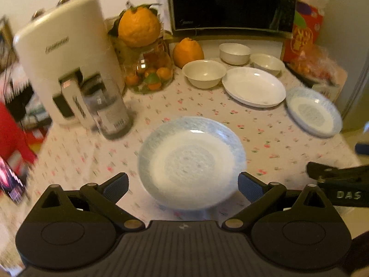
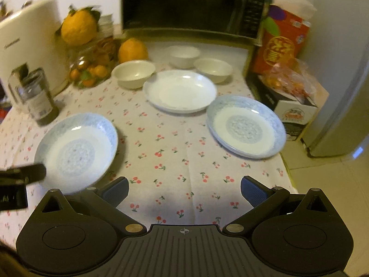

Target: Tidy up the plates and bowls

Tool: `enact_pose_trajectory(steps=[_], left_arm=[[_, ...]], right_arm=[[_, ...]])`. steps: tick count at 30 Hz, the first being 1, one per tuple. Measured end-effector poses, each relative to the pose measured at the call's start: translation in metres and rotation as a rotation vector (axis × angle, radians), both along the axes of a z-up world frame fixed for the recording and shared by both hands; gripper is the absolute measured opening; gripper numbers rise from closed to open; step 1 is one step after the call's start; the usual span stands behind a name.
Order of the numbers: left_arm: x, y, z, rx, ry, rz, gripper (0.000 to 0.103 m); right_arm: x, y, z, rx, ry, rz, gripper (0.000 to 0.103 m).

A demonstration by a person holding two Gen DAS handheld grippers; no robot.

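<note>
Both grippers sit spread and empty above the cherry-print cloth. Between the wide-apart fingers of the left gripper lies the near blue plate, flat on the table and not yet touched. Ahead of the right gripper is only bare cloth; the second blue plate lies forward and to its right, near the table's edge. Farther back rest a white plate and three bowls, well apart from both grippers. Judging by this, stacking has not begun: the left seems to be lining up on its plate. Next it needs to drop to the rim and pinch it.
</note>
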State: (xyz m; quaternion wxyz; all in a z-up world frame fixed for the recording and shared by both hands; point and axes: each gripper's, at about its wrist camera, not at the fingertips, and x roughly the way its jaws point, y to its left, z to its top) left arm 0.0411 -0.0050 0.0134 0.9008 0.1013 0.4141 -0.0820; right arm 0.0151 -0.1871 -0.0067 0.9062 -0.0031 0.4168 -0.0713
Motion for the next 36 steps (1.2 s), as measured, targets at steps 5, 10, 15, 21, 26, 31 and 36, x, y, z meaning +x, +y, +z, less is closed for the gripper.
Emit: enact_pose_trajectory(steps=[5, 10, 15, 21, 26, 31, 36], left_arm=[[0.020, 0.006, -0.004, 0.100, 0.013, -0.053, 0.093], [0.045, 0.026, -0.021, 0.057, 0.108, -0.048, 0.088], [0.063, 0.045, -0.043, -0.029, 0.179, -0.019, 0.077], [0.078, 0.062, -0.054, -0.142, 0.217, -0.007, 0.067], [0.090, 0.071, -0.060, -0.200, 0.217, -0.015, 0.057], [0.097, 0.077, -0.064, -0.241, 0.196, -0.034, 0.050], [0.103, 0.085, -0.071, -0.296, 0.234, -0.012, 0.038]], right_arm=[[0.021, 0.008, 0.002, -0.002, 0.056, 0.110, 0.103], [0.051, 0.007, -0.009, 0.114, 0.107, 0.155, 0.103], [0.071, 0.008, -0.026, 0.264, 0.077, 0.203, 0.102], [0.088, 0.019, -0.045, 0.364, 0.090, 0.256, 0.098], [0.096, 0.024, -0.056, 0.376, 0.080, 0.275, 0.091], [0.102, 0.022, -0.069, 0.415, 0.076, 0.251, 0.078], [0.104, 0.022, -0.077, 0.439, 0.077, 0.245, 0.054]])
